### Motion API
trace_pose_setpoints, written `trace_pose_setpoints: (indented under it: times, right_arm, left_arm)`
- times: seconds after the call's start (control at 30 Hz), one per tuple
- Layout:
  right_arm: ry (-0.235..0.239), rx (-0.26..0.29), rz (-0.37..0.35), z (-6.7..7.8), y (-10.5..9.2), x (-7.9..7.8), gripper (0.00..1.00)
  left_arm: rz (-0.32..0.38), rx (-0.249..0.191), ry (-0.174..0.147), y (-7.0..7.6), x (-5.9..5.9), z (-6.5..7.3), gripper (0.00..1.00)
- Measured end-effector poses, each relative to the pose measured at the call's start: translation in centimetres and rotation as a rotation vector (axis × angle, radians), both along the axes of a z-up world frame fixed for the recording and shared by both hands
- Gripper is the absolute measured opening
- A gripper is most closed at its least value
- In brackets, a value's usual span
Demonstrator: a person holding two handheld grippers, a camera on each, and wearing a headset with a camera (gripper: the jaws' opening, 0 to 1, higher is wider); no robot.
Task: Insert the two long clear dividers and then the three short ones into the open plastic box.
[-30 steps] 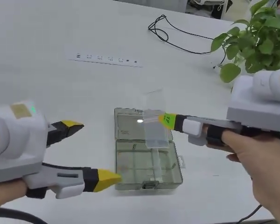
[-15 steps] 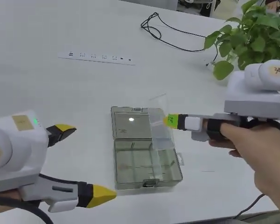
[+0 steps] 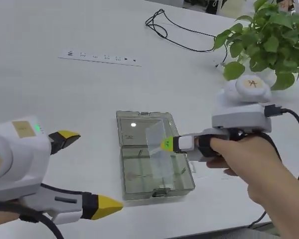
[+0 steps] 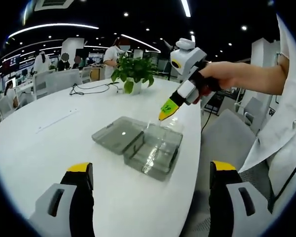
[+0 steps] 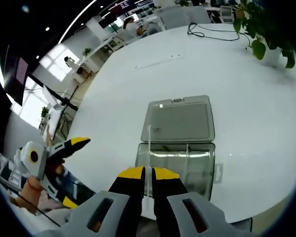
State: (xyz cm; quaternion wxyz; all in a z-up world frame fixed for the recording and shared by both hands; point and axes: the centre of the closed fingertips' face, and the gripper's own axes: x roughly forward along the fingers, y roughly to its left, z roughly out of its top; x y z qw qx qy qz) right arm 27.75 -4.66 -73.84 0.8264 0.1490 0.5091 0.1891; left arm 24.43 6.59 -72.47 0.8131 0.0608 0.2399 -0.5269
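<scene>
White table (image 3: 40, 84): open box (image 3: 139, 174), power strip (image 3: 99, 57), plant (image 3: 269, 35).

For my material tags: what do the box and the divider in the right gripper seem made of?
Box: smoky translucent plastic, glossy; a light glints off its lid. Divider: clear thin plastic, likely rigid; the box shows through it.

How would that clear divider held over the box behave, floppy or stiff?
Probably stiff: the clear divider stands flat though the right tool pinches only one edge. Likely light, being thin and see-through. Its glossy surface might slip in the pinch above the box.
</scene>
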Motion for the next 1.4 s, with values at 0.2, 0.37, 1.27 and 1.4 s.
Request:
trace_pose_setpoints:
  times: [0.2,0.37,1.27,1.4]
  right_arm:
    - [0.049,-0.009,-0.02,-1.7,-0.2,-0.1,0.07]
    - [0.081,-0.016,-0.034,-2.5,0.0,-0.2,0.07]
    - [0.116,-0.068,-0.021,-4.8,-0.3,-0.1,0.07]
    - [0.107,-0.077,-0.02,-5.0,-0.4,0.0,0.07]
  left_arm:
    - [-0.006,-0.01,0.008,-0.1,0.0,-0.3,1.0]
    - [-0.015,-0.025,0.013,-0.4,0.1,-0.2,1.0]
    - [-0.009,-0.044,0.039,-0.6,0.4,-0.6,0.98]
    - [-0.007,-0.045,0.042,-0.6,0.5,-0.6,0.98]
